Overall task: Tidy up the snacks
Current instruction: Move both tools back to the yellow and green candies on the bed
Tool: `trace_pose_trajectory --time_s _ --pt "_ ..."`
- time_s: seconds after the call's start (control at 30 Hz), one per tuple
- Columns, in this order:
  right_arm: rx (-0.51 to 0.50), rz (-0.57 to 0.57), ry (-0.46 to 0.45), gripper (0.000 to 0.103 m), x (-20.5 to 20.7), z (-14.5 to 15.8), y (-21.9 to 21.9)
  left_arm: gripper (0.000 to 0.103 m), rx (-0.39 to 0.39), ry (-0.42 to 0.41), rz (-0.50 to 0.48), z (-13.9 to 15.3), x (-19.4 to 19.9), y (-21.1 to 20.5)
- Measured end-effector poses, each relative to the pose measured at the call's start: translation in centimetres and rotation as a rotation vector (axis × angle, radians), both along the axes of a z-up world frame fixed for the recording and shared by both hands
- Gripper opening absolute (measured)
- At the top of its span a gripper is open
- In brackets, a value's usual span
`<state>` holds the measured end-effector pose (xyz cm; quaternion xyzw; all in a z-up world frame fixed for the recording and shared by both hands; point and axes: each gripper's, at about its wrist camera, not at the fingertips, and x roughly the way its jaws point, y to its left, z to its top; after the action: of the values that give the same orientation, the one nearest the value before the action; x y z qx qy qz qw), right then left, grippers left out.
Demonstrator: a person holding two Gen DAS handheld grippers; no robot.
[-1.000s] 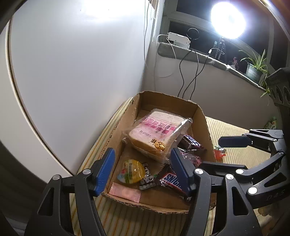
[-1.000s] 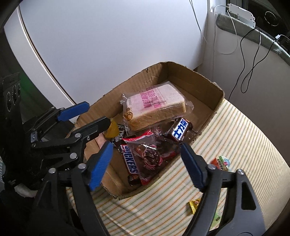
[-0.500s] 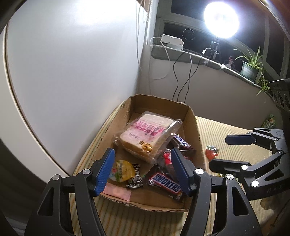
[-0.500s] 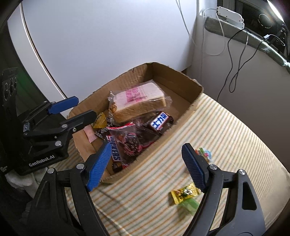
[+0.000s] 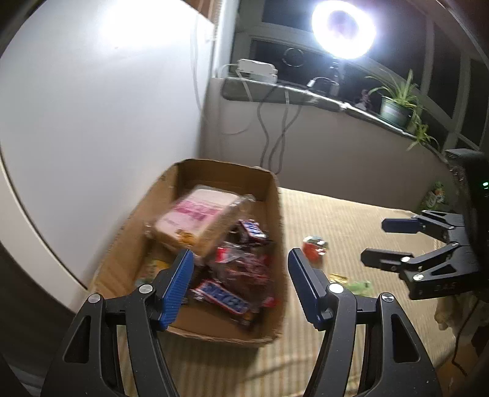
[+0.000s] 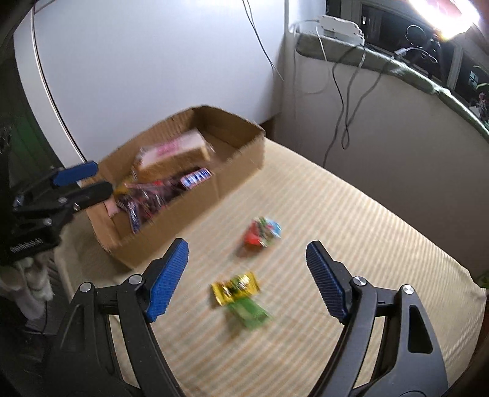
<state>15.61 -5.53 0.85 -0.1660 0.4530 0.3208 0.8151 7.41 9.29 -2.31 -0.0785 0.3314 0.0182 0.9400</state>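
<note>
A cardboard box point(image 5: 275, 213) point(image 6: 238, 152) holds a bagged bread slice point(image 5: 195, 213) point(image 6: 174, 152), Snickers bars point(image 5: 226, 297) and other wrapped snacks. On the striped cloth lie a red snack packet point(image 6: 262, 233) point(image 5: 314, 247), a yellow packet point(image 6: 235, 287) and a green packet point(image 6: 250, 311). My left gripper point(image 5: 241, 284) is open and empty above the box's near right corner. My right gripper point(image 6: 247, 278) is open and empty, above the yellow packet.
A white wall panel point(image 5: 91, 107) stands behind the box. A ledge point(image 5: 305, 97) with a power strip, hanging cables and a potted plant point(image 5: 397, 103) runs behind. A bright lamp point(image 5: 342, 27) glares. The striped cloth point(image 6: 351, 213) spreads to the right of the box.
Both grippers have drawn back and to the right, away from the box. The right gripper now faces the loose packets on the cloth. Both stay open.
</note>
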Motion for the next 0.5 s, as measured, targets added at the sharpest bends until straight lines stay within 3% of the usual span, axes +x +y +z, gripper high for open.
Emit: trace_pose_trajectory --time_s 0.23,0.33,0.5 --pt "-0.042 0.057 0.041 0.081 -1.0 -1.9 -1.7 0.06 0.005 0.012 -0.091 -0.4 0.0 -3.9" --pt "-0.056 0.096 0.063 0.067 -1.5 -2.6 -1.9 0.051 0.001 0.031 -0.132 -0.8 0.4 -5.4" --pt "-0.079 0.153 0.075 0.059 -1.9 -3.6 -1.8 0.037 -0.007 0.076 -0.19 -1.9 1.4 -7.5"
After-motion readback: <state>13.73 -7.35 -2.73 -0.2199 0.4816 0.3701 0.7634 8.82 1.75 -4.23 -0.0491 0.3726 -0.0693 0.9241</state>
